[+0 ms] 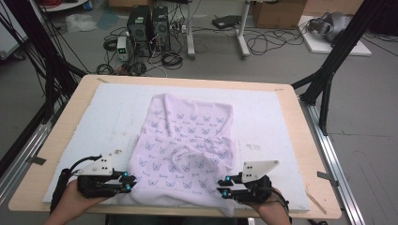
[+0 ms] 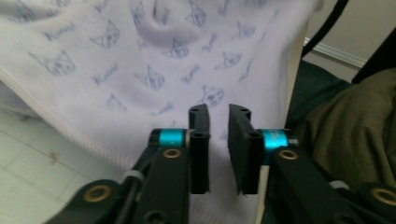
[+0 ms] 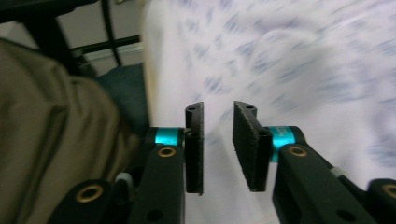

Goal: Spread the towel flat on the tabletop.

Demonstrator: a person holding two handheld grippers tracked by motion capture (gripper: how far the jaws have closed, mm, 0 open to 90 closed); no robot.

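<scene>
On a wooden table (image 1: 300,140) covered by a white foam mat (image 1: 263,112), a pale lilac cloth (image 1: 187,136) printed with small blue cat faces lies rumpled near the middle, its near edge spilling over the table's front. At that near edge, a person's two hands hold a gripper each, one at either lower corner of the cloth. Left gripper (image 1: 131,182) points inward at the cloth's left corner; seen along its own black jaws (image 2: 218,140), they stand a narrow gap apart with nothing pinched between them, the printed fabric lying beyond. Right gripper (image 1: 222,186) mirrors it at the opposite corner, and its jaws (image 3: 218,144) are likewise parted on air above the blurred cloth. Behind the table, computer towers (image 1: 148,23) and tangled cables sit on the grey floor.
</scene>
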